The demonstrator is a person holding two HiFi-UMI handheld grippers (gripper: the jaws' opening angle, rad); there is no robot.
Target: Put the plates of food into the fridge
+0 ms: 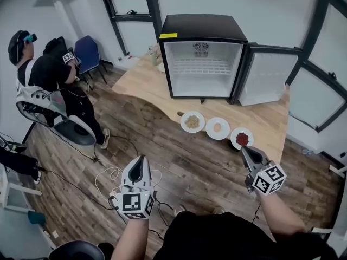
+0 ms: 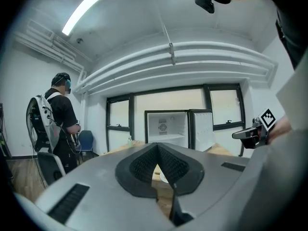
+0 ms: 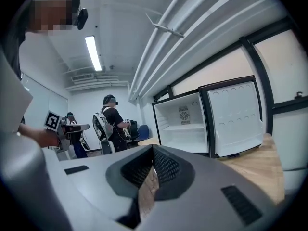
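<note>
I counted three plates (image 1: 218,128) of food on one table (image 1: 141,85). There was one fridge (image 1: 201,53) with a single wire shelf (image 1: 201,66) inside. There were two grippers: the left hand-held gripper (image 1: 142,159) and the right hand-held gripper (image 1: 245,150). One blue chair (image 1: 87,53) stood nearby.

The fridge (image 1: 203,27) has a black, slightly glossy shell and smooth white plastic inside. The table (image 1: 146,85) is pale matt wood, the floor (image 1: 184,161) darker wood planks. The plates (image 1: 217,137) look white and glossy. The left gripper (image 1: 141,161) and right gripper (image 1: 245,151) are matt grey plastic, their pads (image 2: 139,166) black and finely ribbed
</note>
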